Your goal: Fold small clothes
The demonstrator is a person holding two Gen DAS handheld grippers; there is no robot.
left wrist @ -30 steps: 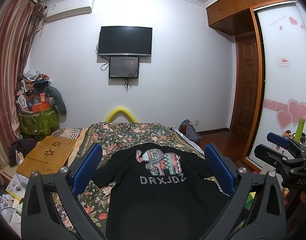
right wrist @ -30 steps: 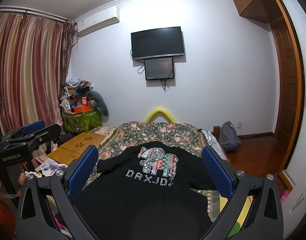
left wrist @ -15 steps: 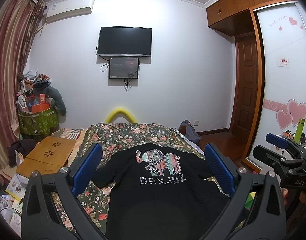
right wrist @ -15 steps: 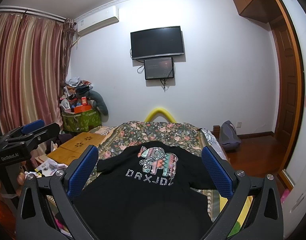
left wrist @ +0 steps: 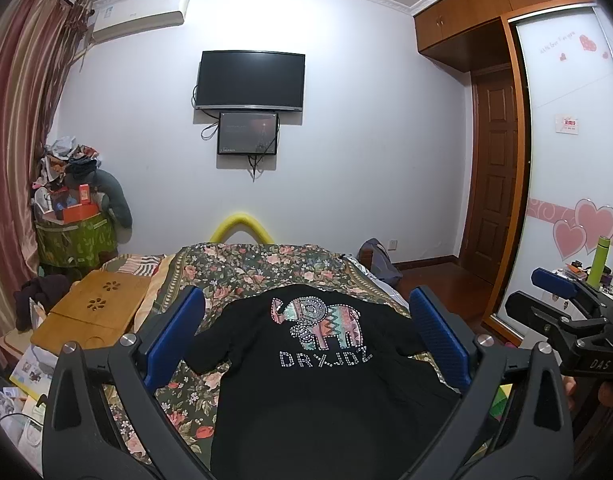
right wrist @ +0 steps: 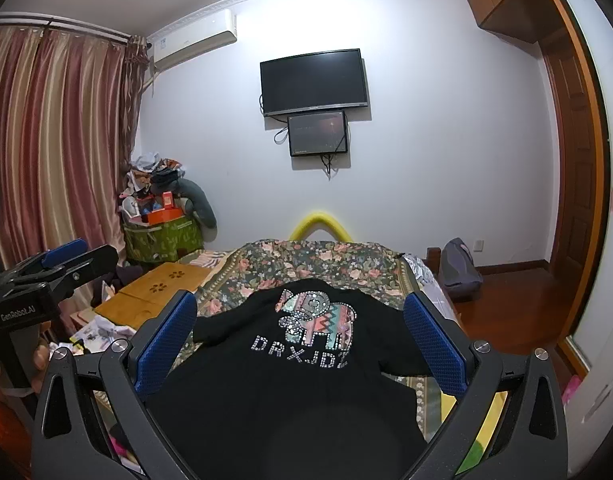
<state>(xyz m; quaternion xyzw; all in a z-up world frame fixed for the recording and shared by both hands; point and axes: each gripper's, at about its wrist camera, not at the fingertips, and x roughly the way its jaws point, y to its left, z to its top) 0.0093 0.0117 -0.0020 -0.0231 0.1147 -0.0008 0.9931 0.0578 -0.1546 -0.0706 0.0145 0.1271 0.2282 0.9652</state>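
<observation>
A small black T-shirt (left wrist: 318,384) with a sequin elephant and the letters DRXJDZ lies flat on a floral bedspread (left wrist: 242,268), print up, sleeves spread. It also shows in the right wrist view (right wrist: 290,384). My left gripper (left wrist: 306,336) is open and empty, held above the near part of the shirt. My right gripper (right wrist: 300,338) is open and empty, also above the shirt. The right gripper shows at the right edge of the left wrist view (left wrist: 566,312); the left gripper shows at the left edge of the right wrist view (right wrist: 54,268).
A wooden lap table (left wrist: 94,312) lies left of the bed, with papers on the floor. A green bin piled with clutter (left wrist: 74,236) stands by the curtains. A bag (right wrist: 460,270) sits on the wood floor at right, near a wardrobe door (left wrist: 566,160).
Almost nothing has changed. Both grippers stay open above the shirt, with only a slight drift of the other gripper at each view's edge.
</observation>
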